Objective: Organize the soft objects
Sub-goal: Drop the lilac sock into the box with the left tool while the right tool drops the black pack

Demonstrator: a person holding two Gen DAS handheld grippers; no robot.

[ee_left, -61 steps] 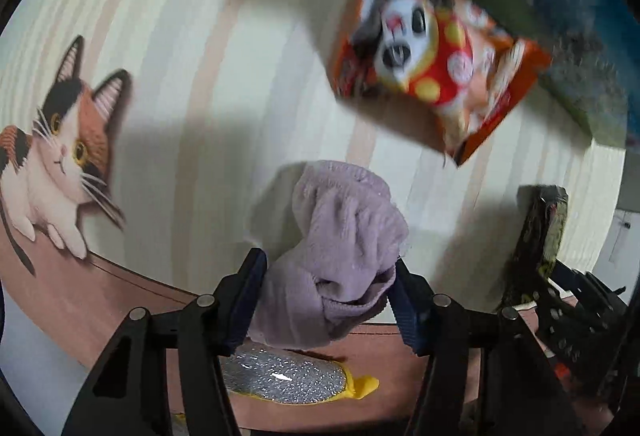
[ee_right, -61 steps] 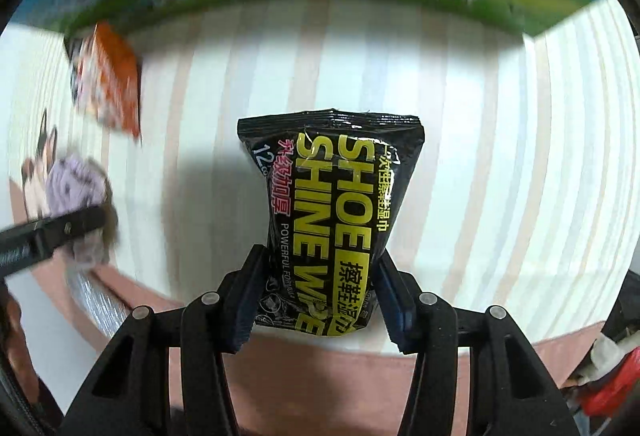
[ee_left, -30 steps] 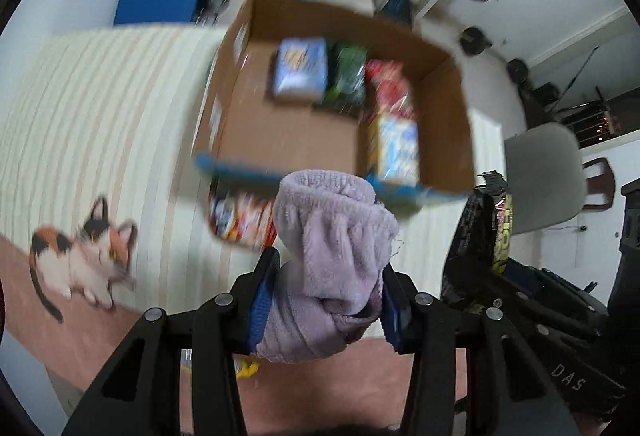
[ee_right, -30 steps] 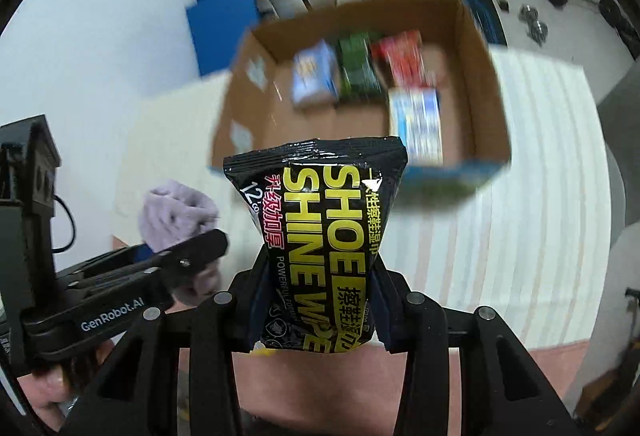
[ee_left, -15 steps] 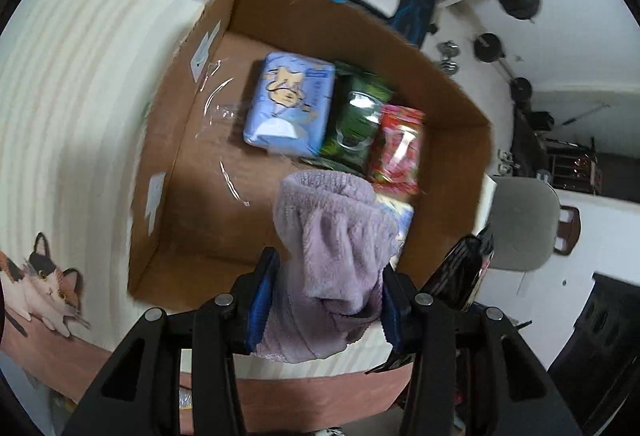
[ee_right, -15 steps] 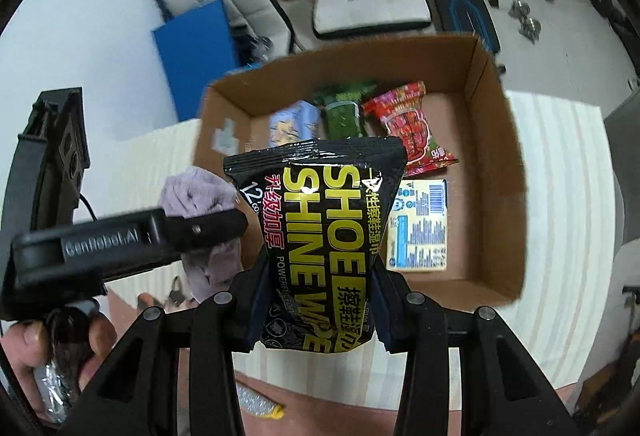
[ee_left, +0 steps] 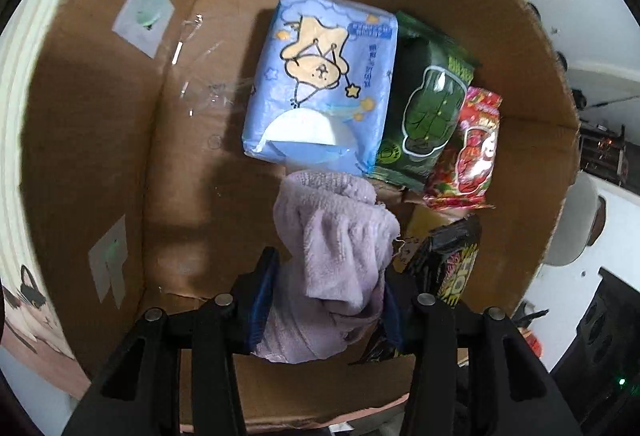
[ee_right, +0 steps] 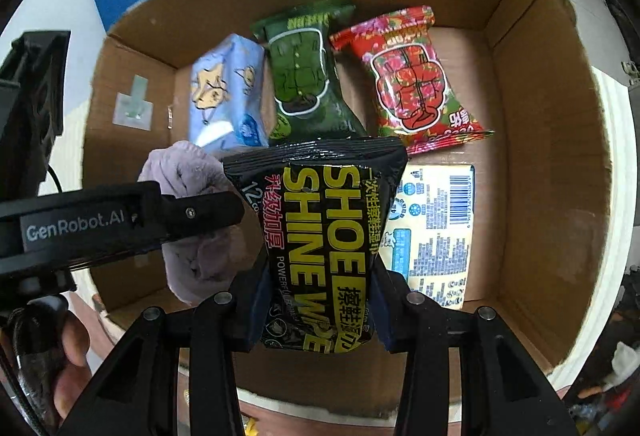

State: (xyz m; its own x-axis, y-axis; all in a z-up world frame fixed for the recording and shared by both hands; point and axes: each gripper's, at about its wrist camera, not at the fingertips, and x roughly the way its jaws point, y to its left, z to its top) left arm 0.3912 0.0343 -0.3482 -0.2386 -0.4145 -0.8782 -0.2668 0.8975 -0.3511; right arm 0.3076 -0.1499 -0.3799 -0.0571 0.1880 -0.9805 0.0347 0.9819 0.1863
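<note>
Two grippers hang over the cardboard box [ee_right: 552, 164], each clamped on a soft thing. Nearest in the left wrist view, the left gripper [ee_left: 326, 306] pinches a lilac fleece cloth [ee_left: 336, 248] around its lower half; the plush, ribbed bundle slumps over the blue pads and rises limp above them, low over the box's near edge. It looks very light and fully compressible, so it should drop without bouncing, though the nap may cling to the pads on release.

Just to its right, the right gripper [ee_right: 320, 306] squeezes the black shoe-wipe pack [ee_right: 324, 236] across its lower third, the glossy film buckling inward at the pinch. The foil-like wrapper is probably slick and the moist contents give weight and some body, so a hold near the middle, not the crimped end seal, seems safest. It hovers above the box floor, partly over a pale yellow printed packet [ee_right: 436, 228] lying flat by the near right corner.

Farther in, along the far edge, three pillow-shaped packs lie side by side: a blue tissue pack [ee_left: 320, 84] with a cartoon star figure, a dark green wrapper [ee_left: 428, 116], and a red wrapper [ee_right: 412, 84], all shiny film. The box's left half is bare corrugated board with scraps of clear tape.
</note>
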